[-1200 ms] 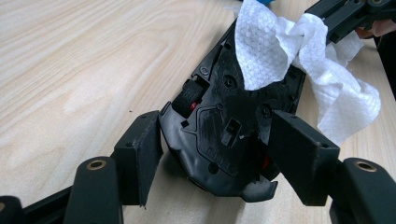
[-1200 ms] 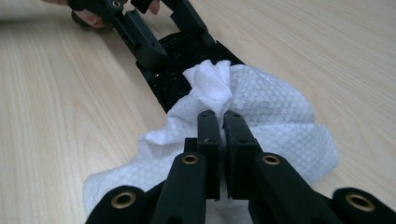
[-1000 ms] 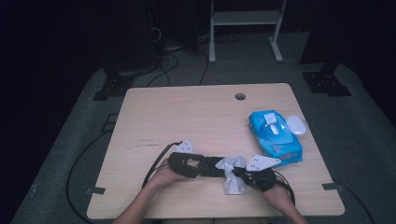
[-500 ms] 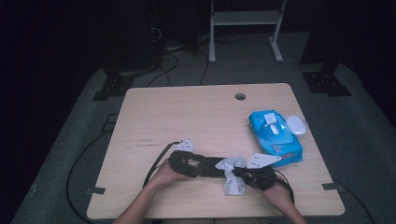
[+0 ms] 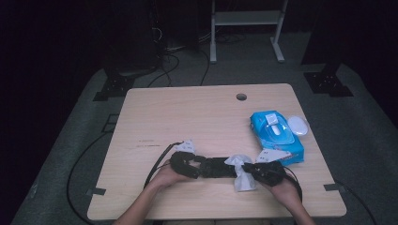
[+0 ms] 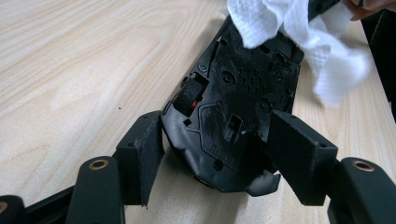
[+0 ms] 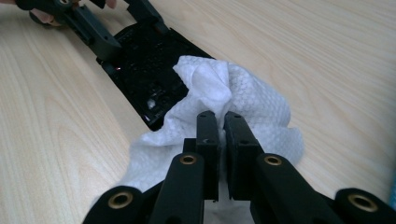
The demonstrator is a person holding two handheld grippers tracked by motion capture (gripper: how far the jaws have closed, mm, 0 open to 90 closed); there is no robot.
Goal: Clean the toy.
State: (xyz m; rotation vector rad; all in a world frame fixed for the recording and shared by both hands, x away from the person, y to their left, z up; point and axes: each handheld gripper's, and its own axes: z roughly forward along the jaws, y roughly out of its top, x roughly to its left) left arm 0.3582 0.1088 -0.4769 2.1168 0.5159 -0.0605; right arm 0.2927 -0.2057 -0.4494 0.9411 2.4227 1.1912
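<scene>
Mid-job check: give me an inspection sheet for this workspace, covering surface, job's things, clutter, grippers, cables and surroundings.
Surface: light wooden table, round hole near far edge.
Job's things: flat black device lying on the table; white wipe draped over one end of it.
Clutter: blue wipes pack and small white oval thing by the table's right edge.
Grippers: left gripper clamps the device's end; right gripper pinches the wipe.
Cables: black cable trails off the left gripper.
Surroundings: dark room, grey floor mat, white frame behind.

left gripper jaws partly spread; right gripper jaws pinched together, hands low.
</scene>
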